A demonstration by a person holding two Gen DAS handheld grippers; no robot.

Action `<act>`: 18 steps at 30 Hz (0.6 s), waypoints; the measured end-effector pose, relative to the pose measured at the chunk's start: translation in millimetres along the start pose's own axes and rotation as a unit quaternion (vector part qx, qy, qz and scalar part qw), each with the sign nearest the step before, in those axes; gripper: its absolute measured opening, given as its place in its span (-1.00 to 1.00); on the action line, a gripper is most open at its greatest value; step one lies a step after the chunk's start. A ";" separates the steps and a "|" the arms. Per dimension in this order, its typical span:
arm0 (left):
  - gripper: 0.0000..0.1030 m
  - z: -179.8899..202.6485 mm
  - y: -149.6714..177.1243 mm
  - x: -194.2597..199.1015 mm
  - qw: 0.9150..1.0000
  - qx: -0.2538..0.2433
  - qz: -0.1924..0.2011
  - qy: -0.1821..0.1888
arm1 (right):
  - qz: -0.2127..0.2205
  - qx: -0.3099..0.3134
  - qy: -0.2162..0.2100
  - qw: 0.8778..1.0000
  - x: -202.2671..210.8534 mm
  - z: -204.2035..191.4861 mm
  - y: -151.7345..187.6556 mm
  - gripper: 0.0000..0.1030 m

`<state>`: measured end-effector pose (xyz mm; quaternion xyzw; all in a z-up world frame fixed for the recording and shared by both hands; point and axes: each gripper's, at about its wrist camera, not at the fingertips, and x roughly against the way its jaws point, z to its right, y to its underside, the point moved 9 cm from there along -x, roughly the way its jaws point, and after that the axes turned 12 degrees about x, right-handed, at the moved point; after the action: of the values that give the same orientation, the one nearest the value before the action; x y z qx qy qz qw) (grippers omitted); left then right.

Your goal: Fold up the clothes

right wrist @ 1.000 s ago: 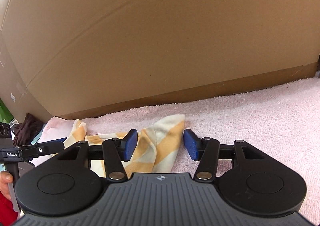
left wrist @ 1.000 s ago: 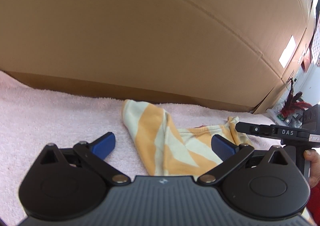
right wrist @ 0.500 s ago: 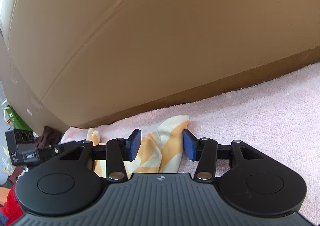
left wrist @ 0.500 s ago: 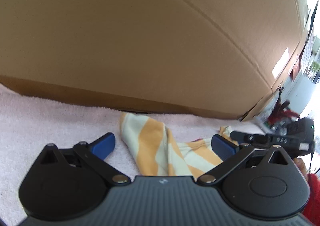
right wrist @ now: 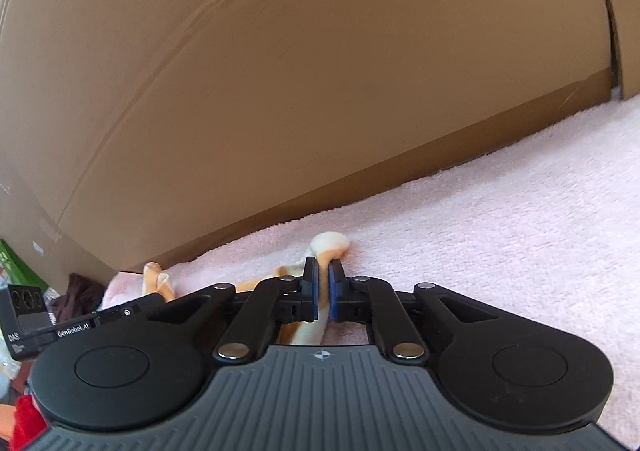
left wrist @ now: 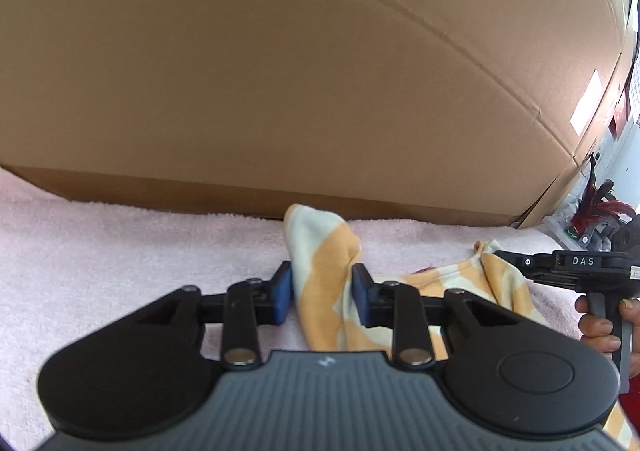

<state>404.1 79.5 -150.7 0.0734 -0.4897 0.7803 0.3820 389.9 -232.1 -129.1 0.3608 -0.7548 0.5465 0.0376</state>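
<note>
Left wrist view gives you one garment to count: a single soft cloth with broad orange and cream stripes (left wrist: 320,275), lying crumpled on the pink terry towel surface (left wrist: 120,251). Two grippers are in play. Your left gripper (left wrist: 322,297), black-armed with flat blue pads, has its jaws closing around one bunched corner of the cloth; the fabric sits between the pads and touches both, though you cannot quite tell how firmly it is pinched. Your right gripper (right wrist: 323,289), seen in the right wrist view, is clamped tight on another thin, rolled corner of the same cloth (right wrist: 328,247), whose rounded tip pokes out just beyond the pads.

From the left camera the right gripper appears side-on at the far right edge, held by your hand (left wrist: 600,323), whose fingers curl around the handle.

One large brown cardboard box (left wrist: 280,71) fills the background in both views, its smooth face creased by a few long fold lines, its base meeting the towel just behind the cloth. The towel (right wrist: 500,211) is fluffy, looped and pale pink, spreading widely to both sides. Beyond the box corner you can glimpse room clutter: something red and feathery (left wrist: 604,207) in the left view and a green object (right wrist: 12,263) in the right view, both too small to identify.
</note>
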 end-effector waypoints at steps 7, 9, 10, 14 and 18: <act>0.60 8.2 0.7 3.9 1.000 -0.026 0.002 0.012 | 0.019 -0.025 -0.011 0.999 -3.8 5.9 -6.4 -0.60; 0.52 0.1 -5.3 16.7 0.999 -0.017 0.024 -0.020 | 0.050 -0.027 -0.002 0.998 5.0 9.3 -11.9 -0.53; 0.47 -3.1 -7.0 26.2 0.999 -0.006 0.028 -0.033 | 0.064 -0.030 -0.003 0.997 9.7 10.9 -14.0 -0.53; 0.56 1.8 1.6 94.4 0.998 -0.001 0.054 -0.045 | 0.058 -0.042 -0.018 0.997 30.2 1.9 -10.9 -0.53; 0.76 17.0 53.2 158.1 0.998 -0.031 0.040 -0.044 | 0.033 0.045 -0.059 0.997 88.7 -53.4 14.7 -0.36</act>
<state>253.8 136.3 -102.5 0.0761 -0.5328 0.7752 0.3306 297.9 -229.2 -79.5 0.3687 -0.7418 0.5586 -0.0410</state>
